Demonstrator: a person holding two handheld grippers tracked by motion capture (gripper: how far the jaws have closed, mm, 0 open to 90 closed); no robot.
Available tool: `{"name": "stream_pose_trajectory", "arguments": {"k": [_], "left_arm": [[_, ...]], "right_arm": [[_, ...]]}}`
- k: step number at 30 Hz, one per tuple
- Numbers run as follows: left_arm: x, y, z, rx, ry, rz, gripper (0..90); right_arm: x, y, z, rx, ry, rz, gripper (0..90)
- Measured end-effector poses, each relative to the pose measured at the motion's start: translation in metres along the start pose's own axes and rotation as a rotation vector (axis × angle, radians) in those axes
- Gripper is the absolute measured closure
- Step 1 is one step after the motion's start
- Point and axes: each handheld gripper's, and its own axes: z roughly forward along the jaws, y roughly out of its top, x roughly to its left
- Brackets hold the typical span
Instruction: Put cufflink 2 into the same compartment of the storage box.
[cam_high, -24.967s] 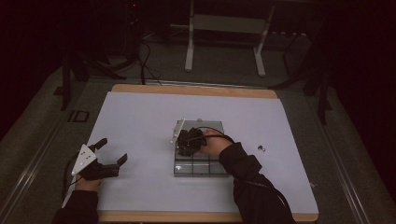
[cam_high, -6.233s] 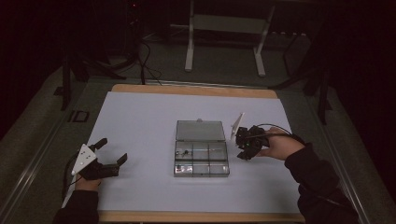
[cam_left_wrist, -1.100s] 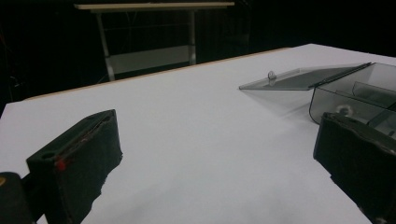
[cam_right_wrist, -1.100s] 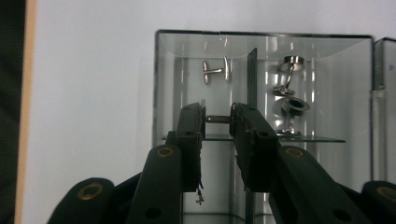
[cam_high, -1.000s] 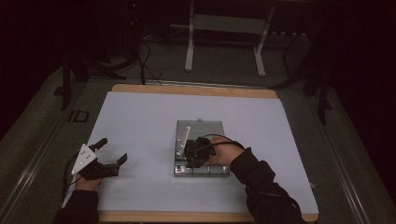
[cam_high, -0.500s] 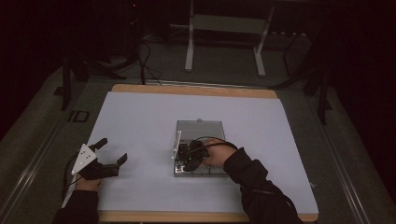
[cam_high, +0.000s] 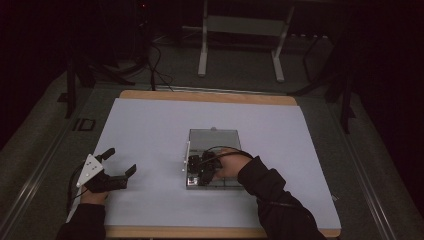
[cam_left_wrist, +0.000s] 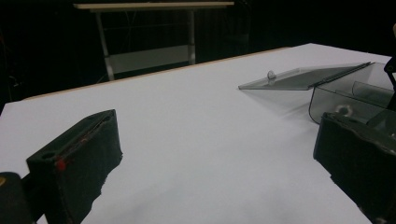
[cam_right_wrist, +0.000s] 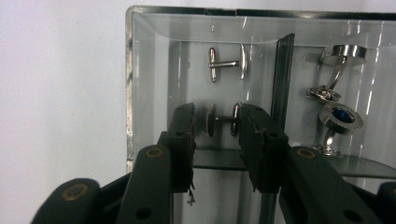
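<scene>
A clear plastic compartment box (cam_high: 220, 183) lies mid-table with its lid (cam_high: 212, 140) folded flat behind it. My right gripper (cam_high: 196, 167) reaches into its near left compartment (cam_right_wrist: 154, 70). A silver cufflink (cam_right_wrist: 219, 120) lies between the jaws. The jaws have just been opening; a thin gap shows at the left pad, so they are open around it. A second silver cufflink (cam_right_wrist: 226, 63) lies further in the same compartment. My left gripper (cam_high: 121, 160) rests open on the table at the left, with nothing between its jaws (cam_left_wrist: 217, 149).
The neighbouring compartment holds a blue-stone cufflink (cam_right_wrist: 343, 116) and another silver one (cam_right_wrist: 338, 51), behind a dark divider (cam_right_wrist: 280, 79). From the left gripper, the box (cam_left_wrist: 345, 93) and its flat lid (cam_left_wrist: 303, 77) show far right. A white sheet (cam_high: 150, 130) covers the wooden table.
My right gripper has shifted slightly toward the box's near left corner. The left gripper has not moved.
</scene>
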Motion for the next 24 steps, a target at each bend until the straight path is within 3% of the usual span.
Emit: {"name": "stream_pose_trajectory", "arguments": {"k": [13, 24], "left_arm": [[0.000, 0.000, 0.000, 0.000, 0.000, 0.000, 1.6], [0.000, 0.000, 0.000, 0.002, 0.003, 0.003, 1.7]], "right_arm": [[0.006, 0.000, -0.031, -0.025, -0.043, -0.012, 63.8], [0.009, -0.020, -0.056, -0.046, -0.085, 0.010, 56.1]]}}
